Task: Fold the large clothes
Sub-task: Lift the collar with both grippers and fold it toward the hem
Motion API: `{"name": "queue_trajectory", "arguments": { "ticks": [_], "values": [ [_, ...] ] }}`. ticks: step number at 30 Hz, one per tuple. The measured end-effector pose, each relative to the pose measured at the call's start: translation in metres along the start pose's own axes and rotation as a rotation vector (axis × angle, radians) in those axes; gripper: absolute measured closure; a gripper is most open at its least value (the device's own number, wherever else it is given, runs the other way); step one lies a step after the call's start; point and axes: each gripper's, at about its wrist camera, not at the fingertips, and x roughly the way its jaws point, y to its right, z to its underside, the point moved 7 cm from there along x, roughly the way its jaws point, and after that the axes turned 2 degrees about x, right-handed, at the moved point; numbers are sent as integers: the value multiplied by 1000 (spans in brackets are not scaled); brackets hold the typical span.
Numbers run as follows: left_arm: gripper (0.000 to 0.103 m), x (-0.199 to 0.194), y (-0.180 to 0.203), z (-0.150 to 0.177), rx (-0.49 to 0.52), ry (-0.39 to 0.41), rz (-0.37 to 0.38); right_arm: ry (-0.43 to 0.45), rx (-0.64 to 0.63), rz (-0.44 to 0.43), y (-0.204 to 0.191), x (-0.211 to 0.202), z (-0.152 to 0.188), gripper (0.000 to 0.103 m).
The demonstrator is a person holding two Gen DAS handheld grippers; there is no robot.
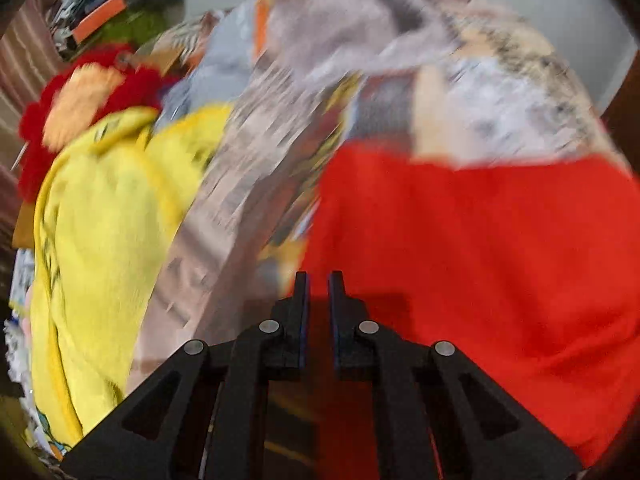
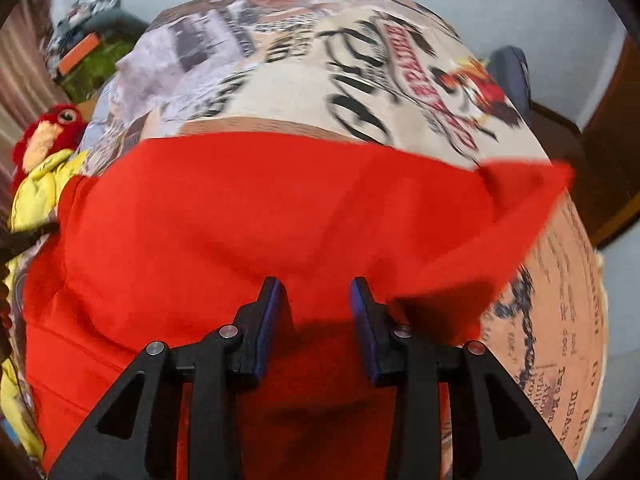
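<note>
A large red garment (image 1: 480,248) lies spread on a bed with a printed cover (image 1: 248,184). It also fills the middle of the right wrist view (image 2: 248,216), with one corner (image 2: 532,184) folded up at the right. My left gripper (image 1: 319,280) hangs over the garment's left edge, its fingers a narrow gap apart with nothing seen between them. My right gripper (image 2: 315,286) is open just above the red cloth and holds nothing. Both views are motion-blurred.
A yellow garment (image 1: 104,240) lies at the bed's left side, with a red plush bird (image 2: 44,136) beyond it. A cluttered pile with an orange box (image 1: 98,20) sits at the back left. Dark wooden furniture (image 2: 600,168) stands at the right.
</note>
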Motion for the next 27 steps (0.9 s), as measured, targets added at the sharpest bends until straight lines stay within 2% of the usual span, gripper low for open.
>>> {"name": "queue_trajectory", "arguments": {
  "ticks": [2, 6, 9, 10, 12, 14, 16, 18, 22, 25, 27],
  "values": [
    [95, -1, -10, 12, 2, 14, -14, 6, 48, -13, 21, -6, 4, 70],
    [95, -17, -19, 25, -4, 20, -19, 12, 92, 28, 59, -17, 16, 70],
    [95, -39, -12, 25, 34, 40, -28, -3, 92, 203, 85, -26, 27, 70],
    [94, -49, -7, 23, 51, 62, -21, -6, 88, 232, 89, -30, 29, 70],
    [93, -71, 9, 18, 83, 109, 3, 12, 111, 192, 90, -44, 29, 70],
    [83, -91, 32, 11, 109, 153, 54, 56, 134, 131, 84, -64, 25, 70],
    [61, -110, 58, 6, 139, 199, 102, 108, 125, 71, 68, -85, 17, 70],
    [55, -122, 87, 2, 181, 233, 144, 143, 90, 32, 47, -98, 7, 66],
    [45, -121, 135, 7, 244, 219, 216, 199, -9, -23, -1, -103, -4, 36],
    [44, -103, 154, 18, 271, 173, 209, 176, -84, -26, -28, -84, 3, 31],
    [44, -86, 160, 29, 274, 110, 213, 109, -127, -8, -40, -61, 14, 31]
  ]
}}
